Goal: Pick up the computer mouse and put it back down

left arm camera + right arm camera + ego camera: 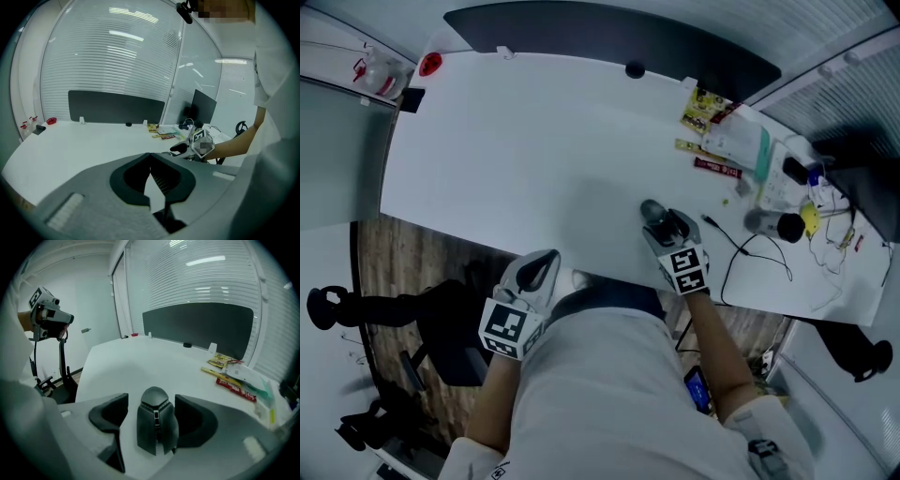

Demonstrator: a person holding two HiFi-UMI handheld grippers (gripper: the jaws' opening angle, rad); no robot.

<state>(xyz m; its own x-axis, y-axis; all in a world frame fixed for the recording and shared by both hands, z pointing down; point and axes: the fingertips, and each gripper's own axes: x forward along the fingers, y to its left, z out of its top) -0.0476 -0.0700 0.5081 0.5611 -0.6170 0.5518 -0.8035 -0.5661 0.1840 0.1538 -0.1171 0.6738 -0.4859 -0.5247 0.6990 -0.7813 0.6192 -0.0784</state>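
Note:
A dark grey computer mouse rests on the white desk near its front edge. My right gripper is open around it. One jaw stands on each side, and a gap shows at the left jaw in the right gripper view. My left gripper hovers over the desk's front edge, left of the mouse. Its jaw tips meet, shut on nothing. The left gripper view shows the right gripper's marker cube and the mouse to the right.
Snack packets and papers lie at the back right of the desk. Beside them are a black cable and dark cylinders. A dark partition lines the far edge. An office chair stands at the lower left.

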